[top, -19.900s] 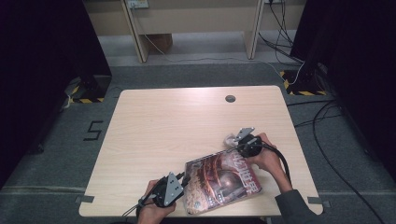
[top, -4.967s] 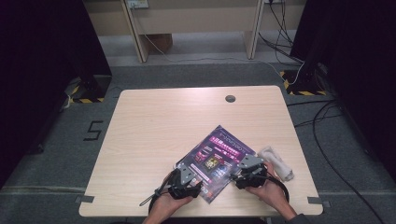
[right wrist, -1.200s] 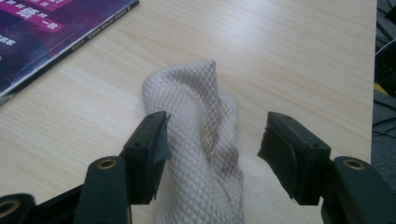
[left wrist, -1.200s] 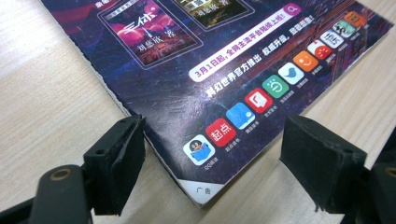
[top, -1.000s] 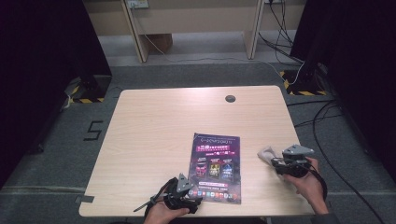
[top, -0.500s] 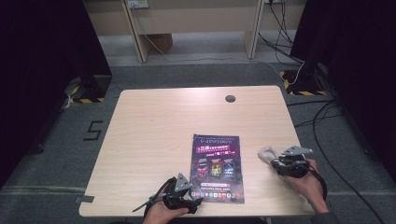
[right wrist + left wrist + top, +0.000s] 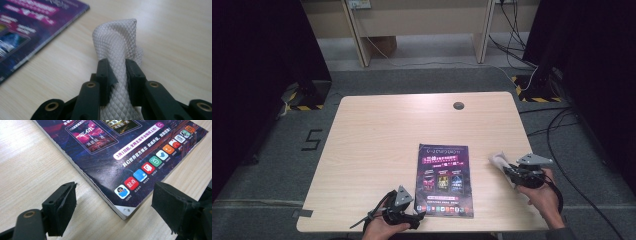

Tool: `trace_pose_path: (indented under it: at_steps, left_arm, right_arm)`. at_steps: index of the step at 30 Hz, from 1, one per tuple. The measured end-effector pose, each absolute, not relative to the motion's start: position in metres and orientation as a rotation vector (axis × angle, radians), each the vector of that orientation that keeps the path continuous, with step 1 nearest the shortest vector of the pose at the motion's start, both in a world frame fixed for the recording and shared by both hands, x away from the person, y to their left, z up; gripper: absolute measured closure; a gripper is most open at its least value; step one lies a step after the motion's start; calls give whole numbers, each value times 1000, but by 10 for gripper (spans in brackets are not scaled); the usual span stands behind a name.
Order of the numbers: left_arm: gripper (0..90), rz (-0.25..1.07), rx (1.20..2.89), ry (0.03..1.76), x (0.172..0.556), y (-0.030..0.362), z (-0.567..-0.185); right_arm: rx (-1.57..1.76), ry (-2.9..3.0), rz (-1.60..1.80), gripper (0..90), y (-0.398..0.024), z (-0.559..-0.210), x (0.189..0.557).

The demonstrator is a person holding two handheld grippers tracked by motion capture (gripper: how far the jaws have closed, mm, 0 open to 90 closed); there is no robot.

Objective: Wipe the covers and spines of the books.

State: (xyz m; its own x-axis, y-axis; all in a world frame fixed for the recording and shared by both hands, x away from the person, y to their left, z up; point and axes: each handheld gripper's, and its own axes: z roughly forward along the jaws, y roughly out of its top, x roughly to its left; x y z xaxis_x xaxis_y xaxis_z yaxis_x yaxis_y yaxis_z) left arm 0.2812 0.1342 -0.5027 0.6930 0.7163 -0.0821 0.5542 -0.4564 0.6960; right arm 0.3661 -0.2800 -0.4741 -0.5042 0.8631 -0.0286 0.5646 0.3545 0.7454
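Observation:
A magazine with a dark purple cover lies flat near the table's front edge. My left gripper rests by its lower left corner. In the left gripper view the jaws of the left gripper stand wide open, with the magazine's corner between them and untouched. A white quilted cloth lies to the right of the magazine. My right gripper has just been closing and is shut on it. In the right gripper view the cloth bunches up between the pads of the right gripper.
The pale wooden table has a round cable hole at its far side. Black cables run over the floor to the right of the table, and desk legs stand behind it.
Five seconds ago both grippers were at the tilted magazine. Since then the magazine has been squared to the table edge, and the right gripper has gone right and closed on the cloth.

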Motion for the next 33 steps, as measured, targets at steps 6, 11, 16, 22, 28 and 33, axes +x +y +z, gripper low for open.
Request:
trace_pose_path:
  at_steps: [6, 11, 16, 22, 28, 33]
  left_arm:
    - [197, 315, 2141, 981, 284, 135, -502]
    - [196, 374, 2103, 1016, 287, 135, -503]
    - [198, 400, 2081, 1028, 290, 133, -504]
    - [203, 407, 2110, 1009, 291, 124, -508]
    - [206, 425, 2136, 992, 292, 121, -511]
    - [221, 447, 2143, 964, 290, 120, -511]
  right_arm:
    - [1138, 2202, 1046, 765, -255, -453, 363]
    - [1027, 2262, 1078, 764, -216, -445, 368]
    - [924, 2334, 1061, 761, -174, -450, 375]
    - [856, 2418, 1004, 757, -134, -468, 385]
    - [839, 2480, 937, 726, -112, -488, 393]
    - [912, 2474, 939, 537, -111, -492, 395]
